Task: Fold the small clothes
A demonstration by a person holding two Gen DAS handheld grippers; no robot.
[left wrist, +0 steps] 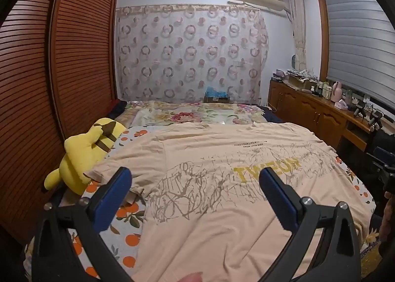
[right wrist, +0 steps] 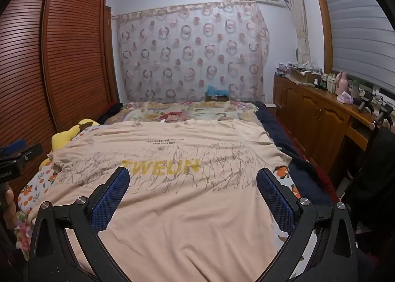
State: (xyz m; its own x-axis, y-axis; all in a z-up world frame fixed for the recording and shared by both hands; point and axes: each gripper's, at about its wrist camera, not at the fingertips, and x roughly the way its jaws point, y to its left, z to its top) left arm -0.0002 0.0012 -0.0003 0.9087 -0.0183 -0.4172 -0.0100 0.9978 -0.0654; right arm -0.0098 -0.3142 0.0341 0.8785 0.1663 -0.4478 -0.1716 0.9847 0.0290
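T-shirt (left wrist: 217, 183) is spread flat, print up, across the near end of the bed (left wrist: 123, 227), no fold made yet, so basically everything's left. My left tongs (left wrist: 195, 190) and right tongs (right wrist: 192, 190) both hover wide open, holding nothing.

My left tongs (left wrist: 195, 180) and right tongs (right wrist: 192, 180) both hang spread above the flat T-shirt (right wrist: 172, 207), nothing between them. A yellow plush toy (left wrist: 81, 158) crowds the bed's left edge beside the wardrobe (left wrist: 81, 47); the right edge lies clear.
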